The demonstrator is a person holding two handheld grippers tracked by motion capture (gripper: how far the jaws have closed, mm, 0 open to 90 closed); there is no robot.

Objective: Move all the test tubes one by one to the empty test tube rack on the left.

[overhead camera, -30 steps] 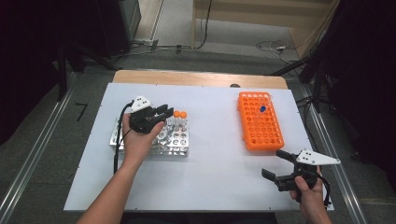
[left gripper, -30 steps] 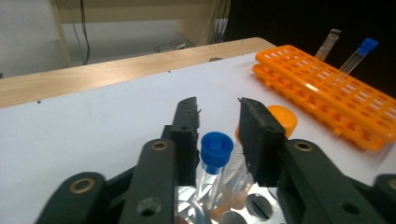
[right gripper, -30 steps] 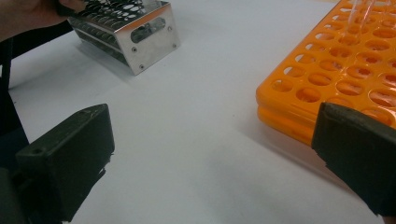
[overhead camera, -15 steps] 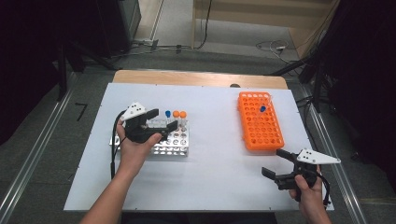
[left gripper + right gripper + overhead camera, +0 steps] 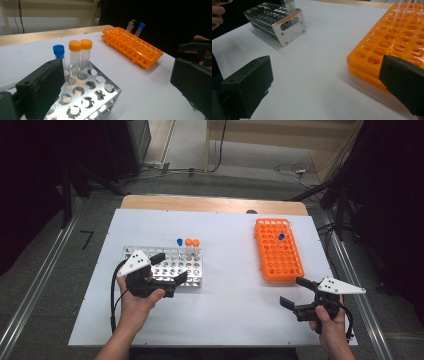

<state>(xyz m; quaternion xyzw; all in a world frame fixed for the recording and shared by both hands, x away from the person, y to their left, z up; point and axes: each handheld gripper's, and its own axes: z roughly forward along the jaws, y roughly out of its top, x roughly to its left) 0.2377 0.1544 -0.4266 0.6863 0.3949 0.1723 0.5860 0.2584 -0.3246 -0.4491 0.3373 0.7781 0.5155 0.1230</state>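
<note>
In the high view the left gripper (image 5: 170, 269) sits at the lower left of the frame, over the near edge of the metal rack (image 5: 176, 268), its jaws spread wide with nothing between them; they have just been opening. In the left gripper view the same two black jaws rise at the lower left and far right of the frame, well apart, and the metal rack (image 5: 87, 95) lies low in the centre between them. Three capped tubes stand upright in the rack's far rows: a blue-capped tube (image 5: 179, 246) on the left and two orange-capped tubes (image 5: 192, 248) touching each other just to its right; in the left gripper view the blue-capped tube (image 5: 59, 56) stands just beside the left jaw, apart from it, with the orange-capped tubes (image 5: 80, 55) next to it. The orange rack (image 5: 278, 249) lies in the right half of the high view, well apart from the metal rack, with a small blue-capped tube (image 5: 281, 238) leaning in its upper part. The right gripper (image 5: 295, 294) is at the lower right of the high view, just below the orange rack, jaws spread and empty. In the right gripper view the orange rack (image 5: 392, 42) fills the upper right, the metal rack (image 5: 279, 22) is at the upper left, and bare white table (image 5: 319, 75) lies between the jaws
</note>
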